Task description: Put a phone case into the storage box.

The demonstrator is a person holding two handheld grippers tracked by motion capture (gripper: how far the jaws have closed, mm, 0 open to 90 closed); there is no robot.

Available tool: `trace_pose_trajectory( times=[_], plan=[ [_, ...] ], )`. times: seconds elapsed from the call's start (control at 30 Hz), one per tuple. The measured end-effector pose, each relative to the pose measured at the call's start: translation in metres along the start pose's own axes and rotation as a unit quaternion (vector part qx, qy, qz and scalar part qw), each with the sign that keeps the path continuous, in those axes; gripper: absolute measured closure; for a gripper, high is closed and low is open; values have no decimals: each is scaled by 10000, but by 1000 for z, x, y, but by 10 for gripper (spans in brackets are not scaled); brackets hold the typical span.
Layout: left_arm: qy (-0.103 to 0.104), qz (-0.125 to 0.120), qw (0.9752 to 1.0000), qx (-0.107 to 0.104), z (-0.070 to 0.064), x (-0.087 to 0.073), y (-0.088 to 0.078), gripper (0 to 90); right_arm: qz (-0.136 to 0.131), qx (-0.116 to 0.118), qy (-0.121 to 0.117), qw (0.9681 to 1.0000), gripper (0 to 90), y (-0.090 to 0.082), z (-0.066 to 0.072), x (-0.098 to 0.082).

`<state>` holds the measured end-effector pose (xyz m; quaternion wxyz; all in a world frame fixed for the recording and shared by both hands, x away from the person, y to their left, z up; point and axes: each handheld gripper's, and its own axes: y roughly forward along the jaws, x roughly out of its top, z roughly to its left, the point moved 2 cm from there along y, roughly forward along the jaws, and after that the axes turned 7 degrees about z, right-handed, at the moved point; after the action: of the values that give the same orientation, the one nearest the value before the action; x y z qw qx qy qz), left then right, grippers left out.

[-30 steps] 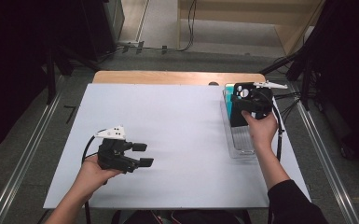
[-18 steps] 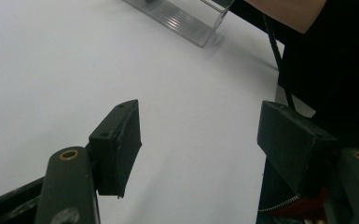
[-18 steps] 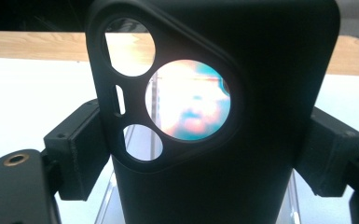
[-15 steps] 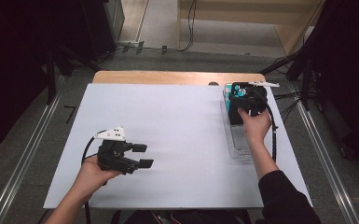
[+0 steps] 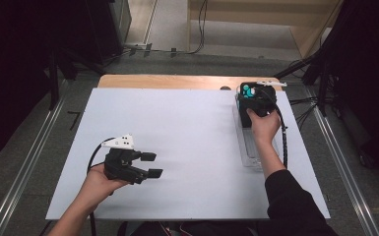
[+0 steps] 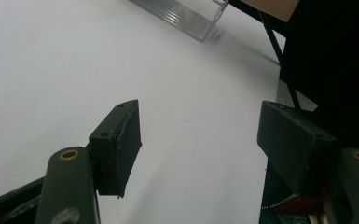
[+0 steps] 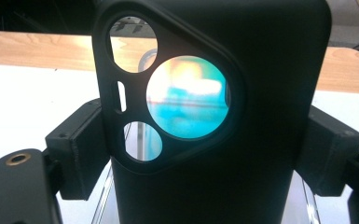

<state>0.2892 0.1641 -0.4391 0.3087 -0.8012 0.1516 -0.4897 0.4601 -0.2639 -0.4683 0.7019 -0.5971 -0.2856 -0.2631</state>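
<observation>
My right gripper (image 5: 257, 94) is shut on a black phone case (image 7: 261, 70), its pads pressing both long edges in the right gripper view. The case stands upright, and its camera cut-out shows something teal (image 7: 186, 98) behind it. In the high view the case (image 5: 248, 100) hangs over the far end of a clear plastic tray (image 5: 252, 150) at the table's right side. My left gripper (image 5: 151, 164) rests in the person's hand near the front left, jaws open and nothing between them (image 6: 200, 135).
A white sheet (image 5: 187, 128) covers the table, with a wooden strip (image 5: 177, 81) along its far edge. The tray's near corner (image 6: 186, 16) shows in the left gripper view. A cable (image 5: 284, 140) trails from the right gripper past the tray.
The right hand has carried the phone case a little left, farther away and lower over the tray's far end. The left hand has not moved.
</observation>
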Motion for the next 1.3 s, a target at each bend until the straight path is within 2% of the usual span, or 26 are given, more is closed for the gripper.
trace_pose_trajectory(
  times=[0.53,1.03,1.3],
  plan=[
    [43,56,10000,-25,2,1,3,305,-20,20,141,9999,131,17,-2,7],
    [45,46,10000,-37,3,3,4,305,-74,70,110,9999,118,21,-2,6],
    [45,14,10000,-32,3,2,3,305,-96,-49,10,9999,112,22,0,6]
  ],
)
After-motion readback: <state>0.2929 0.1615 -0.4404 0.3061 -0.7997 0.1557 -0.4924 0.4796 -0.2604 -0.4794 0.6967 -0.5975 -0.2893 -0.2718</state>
